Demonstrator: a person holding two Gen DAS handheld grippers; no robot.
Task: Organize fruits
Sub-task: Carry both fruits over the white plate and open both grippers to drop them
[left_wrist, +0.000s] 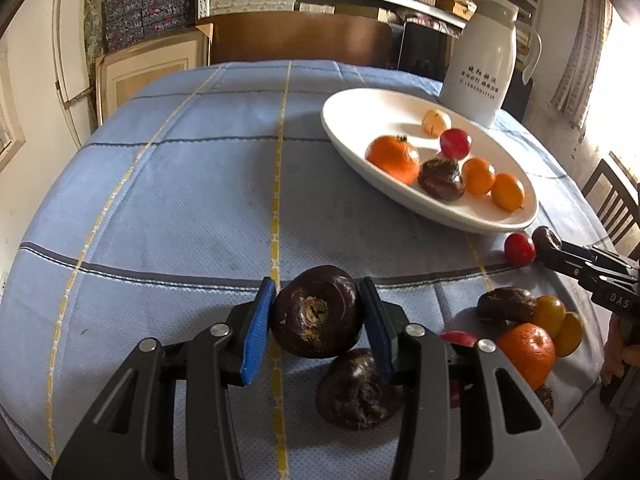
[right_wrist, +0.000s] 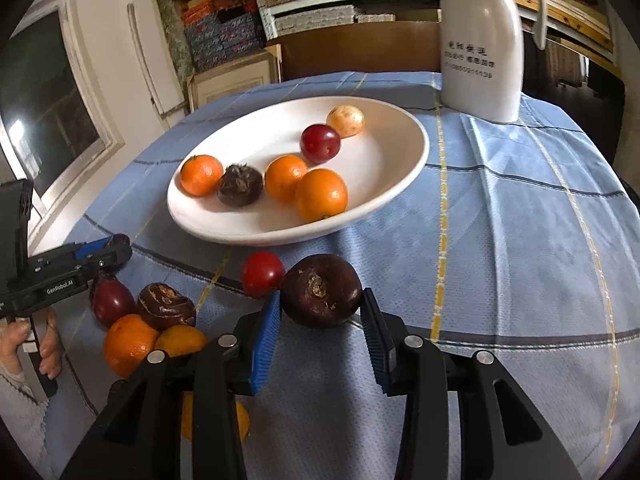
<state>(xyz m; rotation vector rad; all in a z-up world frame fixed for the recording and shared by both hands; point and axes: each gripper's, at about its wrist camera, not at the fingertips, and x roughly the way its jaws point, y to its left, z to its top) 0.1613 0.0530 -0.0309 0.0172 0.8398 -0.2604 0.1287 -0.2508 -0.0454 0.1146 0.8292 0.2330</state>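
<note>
My left claw [left_wrist: 318, 312] and right claw [right_wrist: 320, 300] each pinch a dark chestnut-like fruit; the plate [right_wrist: 240, 224] lies upper-centre, probably nearer my right.

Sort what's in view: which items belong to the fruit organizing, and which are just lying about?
Job: white plate, fruit in it; loose fruit pile; cherry tomato; left-held water chestnut in left gripper; right-held water chestnut in right gripper.
Lying about: white thermos jug; checked tablecloth; stacked boxes; chair.
</note>
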